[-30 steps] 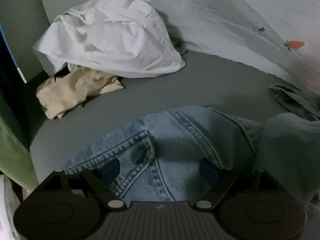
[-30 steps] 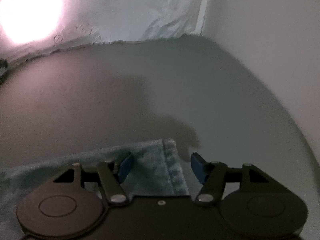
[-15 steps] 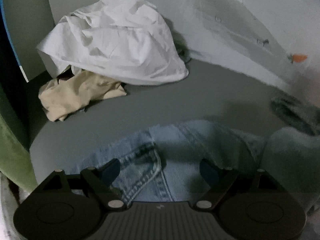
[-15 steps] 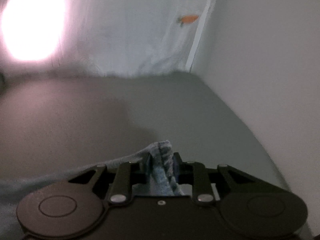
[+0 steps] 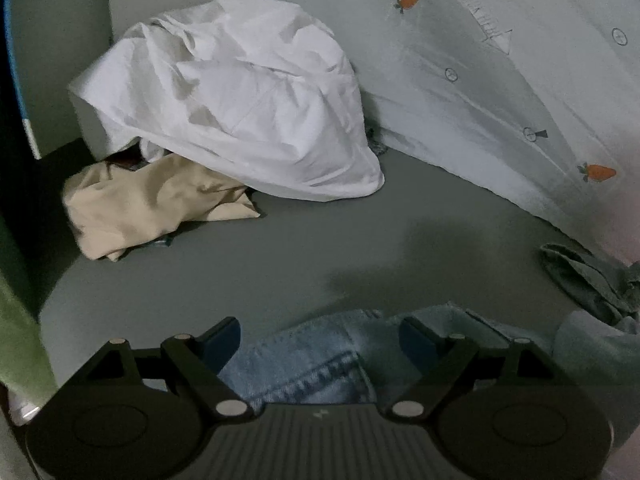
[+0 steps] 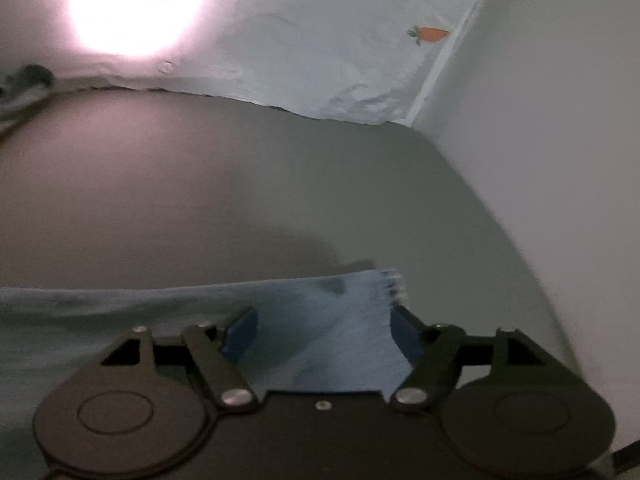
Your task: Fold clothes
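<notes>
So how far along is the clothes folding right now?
Early. Nothing looks folded. The jeans lie between both open grippers, left and right; the right's jaws have just opened, so nothing is gripped. The white, beige and green garments are crumpled.

Grey surface [image 6: 240, 200], carrot-print sheet [image 5: 500, 100] behind, bright glare [image 6: 136, 4]

Shirt [image 5: 240, 120] behind jeans [image 5: 316, 364], partly over cloth [image 5: 148, 208]

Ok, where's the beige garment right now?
Left wrist view, far left: the beige garment lies crumpled on the grey surface, partly under the white sheet pile.
</notes>
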A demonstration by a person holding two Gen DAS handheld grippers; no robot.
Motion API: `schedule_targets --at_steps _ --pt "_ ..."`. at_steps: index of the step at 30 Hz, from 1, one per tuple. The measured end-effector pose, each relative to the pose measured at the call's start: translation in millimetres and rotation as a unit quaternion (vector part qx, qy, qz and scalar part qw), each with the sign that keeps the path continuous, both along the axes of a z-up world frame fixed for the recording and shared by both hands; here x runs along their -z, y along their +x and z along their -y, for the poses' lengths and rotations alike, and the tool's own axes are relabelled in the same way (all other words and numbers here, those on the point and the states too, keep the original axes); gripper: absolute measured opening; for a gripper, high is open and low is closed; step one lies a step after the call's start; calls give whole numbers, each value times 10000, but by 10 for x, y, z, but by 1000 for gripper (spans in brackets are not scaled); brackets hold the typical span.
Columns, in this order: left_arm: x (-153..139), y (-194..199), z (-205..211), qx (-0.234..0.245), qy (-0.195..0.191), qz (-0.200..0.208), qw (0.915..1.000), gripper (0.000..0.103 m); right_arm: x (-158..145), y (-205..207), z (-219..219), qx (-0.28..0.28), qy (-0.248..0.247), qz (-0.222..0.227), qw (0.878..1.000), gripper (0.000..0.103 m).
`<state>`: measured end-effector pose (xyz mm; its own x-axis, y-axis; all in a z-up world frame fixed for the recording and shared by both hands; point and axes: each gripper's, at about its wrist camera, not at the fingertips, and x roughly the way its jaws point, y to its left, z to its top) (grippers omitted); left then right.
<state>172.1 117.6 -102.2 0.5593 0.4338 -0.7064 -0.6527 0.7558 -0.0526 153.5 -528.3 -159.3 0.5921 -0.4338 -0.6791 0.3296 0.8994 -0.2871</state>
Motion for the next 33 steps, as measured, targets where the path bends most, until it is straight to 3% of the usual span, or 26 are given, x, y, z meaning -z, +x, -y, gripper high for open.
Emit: schedule_targets --at_steps 5,12,17,20,23,26,28,30,33 --pt "40 172 -334 525 -704 108 9961 87 4 -78 -356 -83 572 151 9982 84" --pt "381 736 -641 1583 -1725 -183 9720 88 97 35 -720 288 1772 307 9833 89" --pt "559 999 -807 1838 -2313 -221 9551 88 102 239 -911 589 2886 514 9542 89" --pt "677 1054 -869 1914 -3066 -158 9323 88 105 427 -1022 739 3455 670 9331 89" --pt "690 1096 -803 2090 -3004 -246 9303 88 103 716 -1140 702 3980 814 9111 87" --pt "710 1126 -801 2114 -3077 -298 9272 88 100 1087 -1293 455 4381 934 8929 73" --pt "725 1140 -818 2108 -3166 -329 9243 88 77 1347 -1424 220 4537 978 8855 46" --pt "736 1166 -828 2056 -3231 -388 9230 88 55 1644 -1560 -10 4610 940 8824 34" --pt "739 1211 -810 2000 -3261 -485 9226 88 51 2068 -1729 -246 4707 926 8771 28"
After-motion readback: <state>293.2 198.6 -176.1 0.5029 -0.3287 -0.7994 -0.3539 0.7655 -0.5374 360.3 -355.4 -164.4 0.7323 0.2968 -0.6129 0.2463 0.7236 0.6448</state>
